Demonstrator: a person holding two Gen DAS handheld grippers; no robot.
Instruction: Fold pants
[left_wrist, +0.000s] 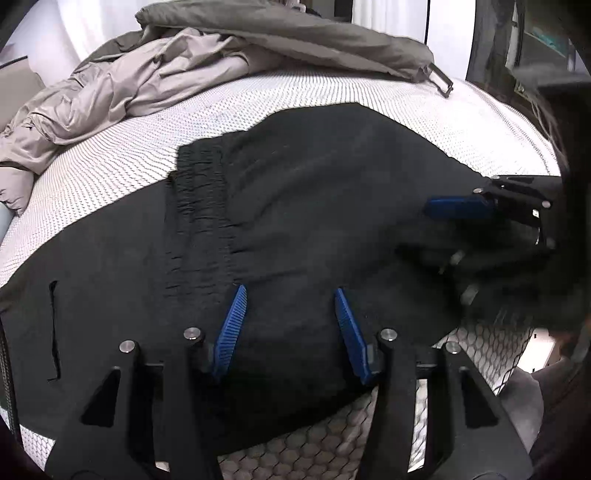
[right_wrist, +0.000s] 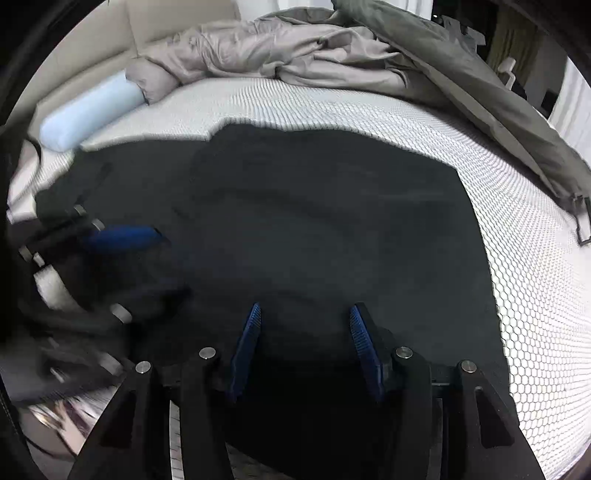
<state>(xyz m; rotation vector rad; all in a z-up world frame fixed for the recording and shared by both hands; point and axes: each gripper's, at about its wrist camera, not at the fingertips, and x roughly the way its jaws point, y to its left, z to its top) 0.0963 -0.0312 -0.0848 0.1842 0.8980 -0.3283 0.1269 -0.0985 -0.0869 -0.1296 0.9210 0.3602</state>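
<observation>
Black pants (left_wrist: 314, 192) lie spread on the white honeycomb mattress (left_wrist: 122, 155), their gathered elastic waistband (left_wrist: 199, 210) running across the cloth and a pocket slit at the left. My left gripper (left_wrist: 290, 290) hovers over the near edge of the pants, its blue pads apart with nothing pinched between them. In the right wrist view the pants (right_wrist: 314, 221) fill the middle. My right gripper (right_wrist: 304, 307) stands open over them in the same way. Each view shows the other gripper blurred at its side, by one blue finger (left_wrist: 458, 207) (right_wrist: 122, 236).
A rumpled beige-grey duvet (left_wrist: 155, 74) and a darker grey cover (right_wrist: 498, 110) are heaped along the far side of the bed. A pale blue bolster (right_wrist: 88, 110) lies at the far left. A strap buckle (left_wrist: 441, 83) hangs off the cover. The mattress edge runs just under both grippers.
</observation>
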